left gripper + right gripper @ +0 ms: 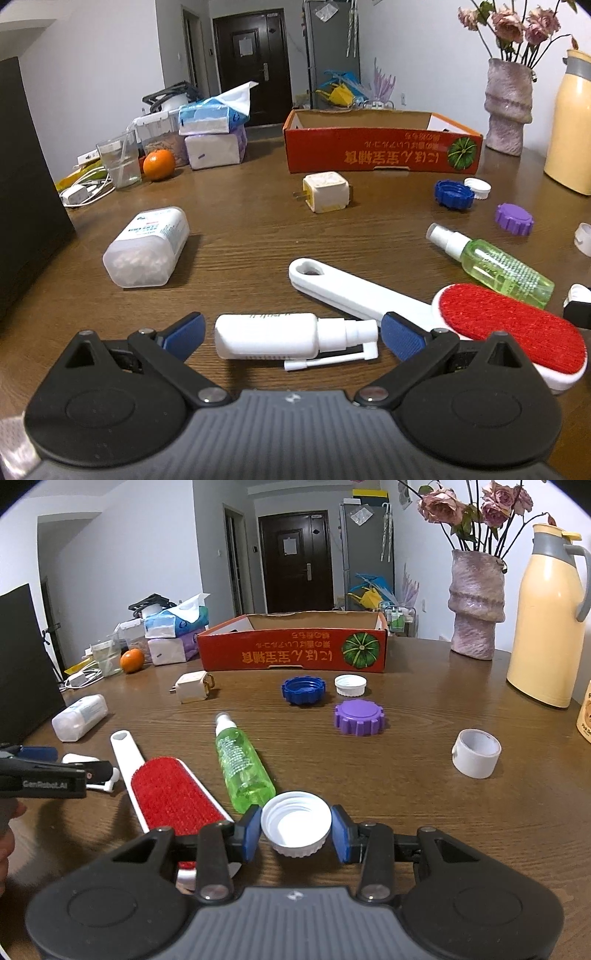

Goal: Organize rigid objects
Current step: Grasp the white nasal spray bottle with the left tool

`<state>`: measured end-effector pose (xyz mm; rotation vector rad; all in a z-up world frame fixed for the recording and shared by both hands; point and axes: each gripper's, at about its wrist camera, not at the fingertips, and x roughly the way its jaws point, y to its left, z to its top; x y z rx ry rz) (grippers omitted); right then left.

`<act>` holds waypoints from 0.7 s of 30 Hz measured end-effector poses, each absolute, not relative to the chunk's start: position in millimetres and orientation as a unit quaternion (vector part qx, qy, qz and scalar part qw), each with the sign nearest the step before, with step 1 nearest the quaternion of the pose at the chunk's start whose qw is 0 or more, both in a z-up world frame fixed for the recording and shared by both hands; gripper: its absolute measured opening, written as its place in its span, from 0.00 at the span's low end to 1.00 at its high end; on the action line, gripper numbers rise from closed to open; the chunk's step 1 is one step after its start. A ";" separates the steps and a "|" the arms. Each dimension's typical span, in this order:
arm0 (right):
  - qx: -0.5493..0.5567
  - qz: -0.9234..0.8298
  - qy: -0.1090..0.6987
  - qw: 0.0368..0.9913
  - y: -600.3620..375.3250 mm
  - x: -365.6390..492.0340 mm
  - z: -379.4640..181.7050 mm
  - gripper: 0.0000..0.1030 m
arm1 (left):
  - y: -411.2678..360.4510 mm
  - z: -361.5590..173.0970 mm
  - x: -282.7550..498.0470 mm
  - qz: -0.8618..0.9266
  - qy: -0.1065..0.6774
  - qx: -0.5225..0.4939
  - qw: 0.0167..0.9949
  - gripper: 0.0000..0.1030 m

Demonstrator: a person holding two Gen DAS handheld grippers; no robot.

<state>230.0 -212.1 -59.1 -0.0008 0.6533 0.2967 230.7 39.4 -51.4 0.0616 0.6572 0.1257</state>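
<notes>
My left gripper [293, 338] is open, its blue pads standing apart on either side of a white nasal spray bottle [277, 339] that lies on the wooden table. In the right wrist view that gripper [81, 762] shows at the far left, around the same bottle [79, 758]. My right gripper [295, 830] is shut on a white screw cap [295, 823], held open side up. Ahead stands an open orange cardboard box [295, 653]. A red lint brush [166, 797] with a white handle and a green spray bottle [242, 764] lie between the two grippers.
Loose on the table are a blue cap [304, 689], a small white cap [350, 685], a purple cap [359, 717], a white tape roll [476, 753], a plug adapter [192, 686] and a pill container [147, 247]. A vase [476, 609] and a yellow thermos [546, 620] stand at the right.
</notes>
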 end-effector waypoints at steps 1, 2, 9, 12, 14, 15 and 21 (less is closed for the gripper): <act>0.000 0.145 0.321 0.936 -211.7 231.7 -59.8 0.38 | 40.0 -52.1 232.5 0.062 0.326 0.029 0.943 1.00; 0.000 0.145 0.322 0.936 -211.7 232.9 -60.4 0.38 | 40.4 -53.1 234.3 0.062 0.329 0.028 0.942 1.00; 0.001 0.148 0.323 0.935 -210.4 238.9 -60.1 0.38 | 42.8 -58.6 242.1 0.062 0.343 0.019 0.937 1.00; 0.001 0.148 0.323 0.935 -210.3 240.3 -59.5 0.38 | 44.4 -60.4 244.4 0.061 0.348 0.017 0.935 1.00; 0.002 0.148 0.322 0.935 -210.1 241.2 -58.5 0.38 | 45.7 -59.6 243.4 0.058 0.346 0.014 0.936 0.96; 0.002 0.148 0.322 0.935 -210.0 242.0 -57.9 0.38 | 46.4 -59.3 243.0 0.055 0.347 0.013 0.936 0.96; 0.002 0.147 0.317 0.937 -210.6 245.9 -52.0 0.38 | 46.9 -49.7 235.2 0.046 0.326 0.013 0.944 0.96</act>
